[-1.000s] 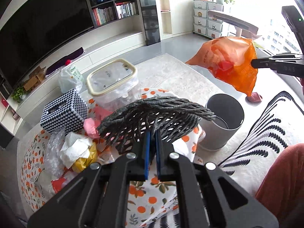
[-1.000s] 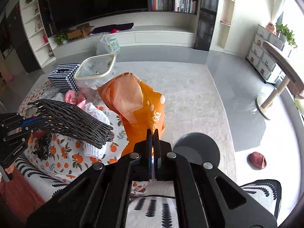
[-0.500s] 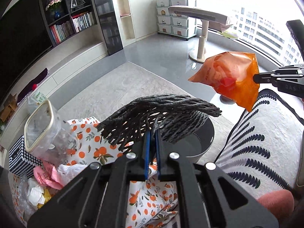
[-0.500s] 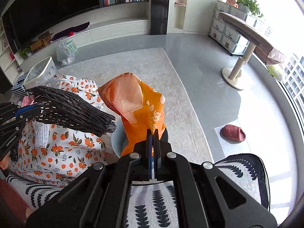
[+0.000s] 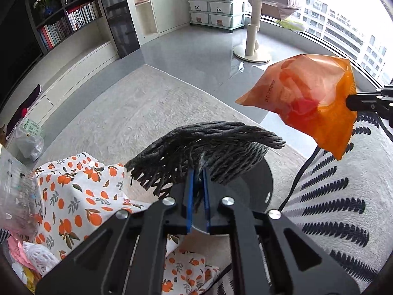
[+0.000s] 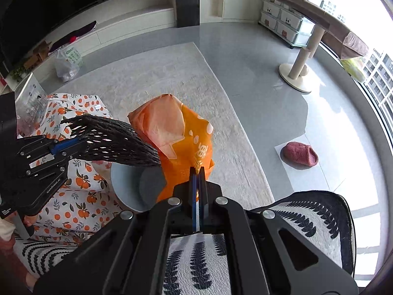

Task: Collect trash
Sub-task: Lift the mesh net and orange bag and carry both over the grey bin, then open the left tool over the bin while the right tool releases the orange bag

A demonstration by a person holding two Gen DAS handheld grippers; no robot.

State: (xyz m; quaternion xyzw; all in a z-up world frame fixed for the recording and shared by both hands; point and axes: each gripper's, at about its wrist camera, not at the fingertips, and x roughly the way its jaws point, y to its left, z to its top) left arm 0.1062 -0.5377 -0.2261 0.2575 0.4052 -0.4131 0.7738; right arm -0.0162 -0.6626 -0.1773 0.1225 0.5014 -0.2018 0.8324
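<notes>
A piece of dark grey foam netting (image 5: 206, 147) is pinched between the blue pads of the left hand-held gripper (image 5: 197, 191). The netting is soft and bumpy, full of small holes, and it fans out like a curved mat. The jaws have just been opening a little, but the netting is seen between them and the pads look to be touching it, though the pinch point is partly hidden by the net itself. A shiny orange plastic bag (image 6: 181, 142) is clamped tight by the right hand-held gripper (image 6: 198, 184), whose jaws are closed on the bag's edge. The bag is thin and crinkly, puffed out, with pale shapes printed on it and something red seen through it in the left view. Below both things stands a round grey bin (image 6: 132, 189) with smooth walls and an open top. The netting is held above the bin's rim and the bag hangs just beside it, over the bin's mouth. A cloth with little oranges (image 5: 81, 191) is spread over the table on the left, and a white cushion with black leaf marks (image 5: 343, 209) lies on the right. A fuzzy pale rug (image 6: 172, 83) covers the floor. A second ago the netting and the bag were held over the table and its heap of scraps, with the bin off to the side; now the bin is right under them and the table is at the left edge.
</notes>
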